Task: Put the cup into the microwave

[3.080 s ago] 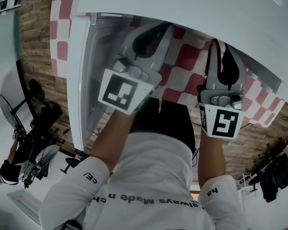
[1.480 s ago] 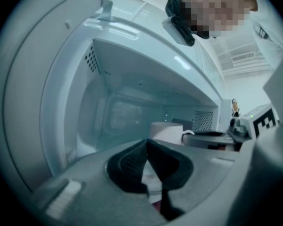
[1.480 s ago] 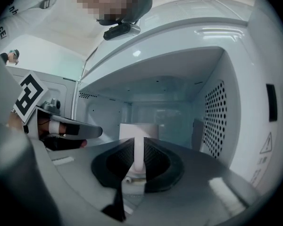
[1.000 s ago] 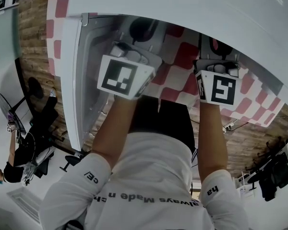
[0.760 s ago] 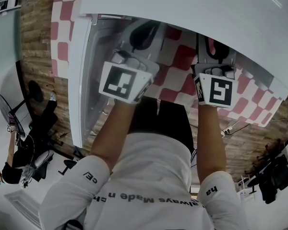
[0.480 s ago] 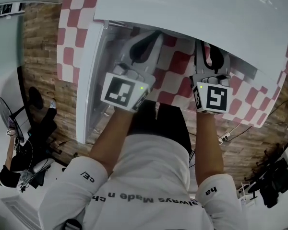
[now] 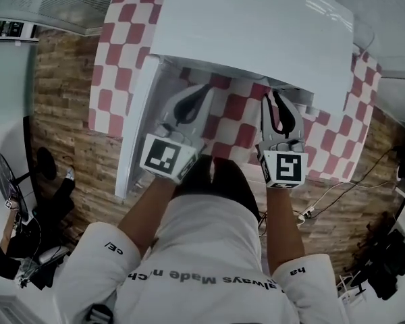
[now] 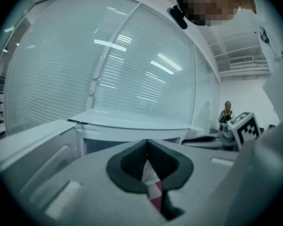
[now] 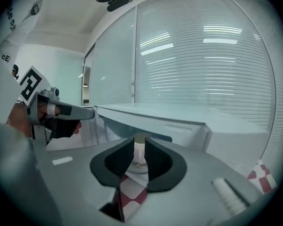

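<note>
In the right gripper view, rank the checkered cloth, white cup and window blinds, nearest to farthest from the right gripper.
1. Red-and-white checkered cloth, directly under the fingers.
2. White cup, ahead inside the white microwave.
3. Slatted window blinds, behind the microwave.

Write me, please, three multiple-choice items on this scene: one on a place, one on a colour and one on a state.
1. Where is the cup?
A) inside the microwave
B) on the floor
C) on the microwave's top

2. What colours is the cloth under the microwave?
A) plain blue
B) green and yellow stripes
C) red and white checks

3. The microwave's door is:
A) shut
B) open
C) taken off

Answers:
1 A: the right gripper view shows the cup standing in the cavity.
2 C: the head view shows the checks around the microwave.
3 B: the door is swung out at the left.
</note>
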The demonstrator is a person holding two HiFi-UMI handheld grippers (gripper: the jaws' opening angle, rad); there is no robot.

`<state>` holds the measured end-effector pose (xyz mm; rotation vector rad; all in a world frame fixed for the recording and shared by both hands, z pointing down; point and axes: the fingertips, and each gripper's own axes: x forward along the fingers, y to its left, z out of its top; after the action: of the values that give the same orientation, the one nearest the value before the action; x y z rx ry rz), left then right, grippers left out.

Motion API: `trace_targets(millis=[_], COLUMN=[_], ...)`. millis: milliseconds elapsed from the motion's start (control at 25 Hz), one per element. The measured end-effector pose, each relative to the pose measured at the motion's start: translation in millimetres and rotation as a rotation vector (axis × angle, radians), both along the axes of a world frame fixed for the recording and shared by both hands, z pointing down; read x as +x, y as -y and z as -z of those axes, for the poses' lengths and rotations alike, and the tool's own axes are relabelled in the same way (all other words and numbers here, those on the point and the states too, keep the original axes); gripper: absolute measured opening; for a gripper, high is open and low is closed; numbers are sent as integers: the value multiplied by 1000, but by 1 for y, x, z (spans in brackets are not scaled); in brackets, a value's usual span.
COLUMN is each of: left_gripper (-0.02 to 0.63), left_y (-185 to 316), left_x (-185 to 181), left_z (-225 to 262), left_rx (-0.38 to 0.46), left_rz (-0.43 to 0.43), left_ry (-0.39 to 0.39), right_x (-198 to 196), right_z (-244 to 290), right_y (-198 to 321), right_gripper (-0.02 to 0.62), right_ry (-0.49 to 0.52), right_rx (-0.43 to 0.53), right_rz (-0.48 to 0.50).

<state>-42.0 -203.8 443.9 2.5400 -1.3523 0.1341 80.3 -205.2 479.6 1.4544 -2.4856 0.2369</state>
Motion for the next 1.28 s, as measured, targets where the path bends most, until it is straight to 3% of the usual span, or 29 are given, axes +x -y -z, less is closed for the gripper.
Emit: trace_targets(millis=[160,880,1280], left_gripper=[3,5,5], left_y=[-17,-81,-86], left_x=[-4,31,36], left_z=[33,177,221], left_rx=[2,80,129], left_rz=[3,-91,-121], left_ry=[-18,-45,-59], right_x=[7,7,1], right_z=[38,222,275], right_y=[-21,-96,-114], right_gripper=[64,61,60], right_ry=[14,71,71], right_rx=[-11,122,156], right_rz=[-2,105,162])
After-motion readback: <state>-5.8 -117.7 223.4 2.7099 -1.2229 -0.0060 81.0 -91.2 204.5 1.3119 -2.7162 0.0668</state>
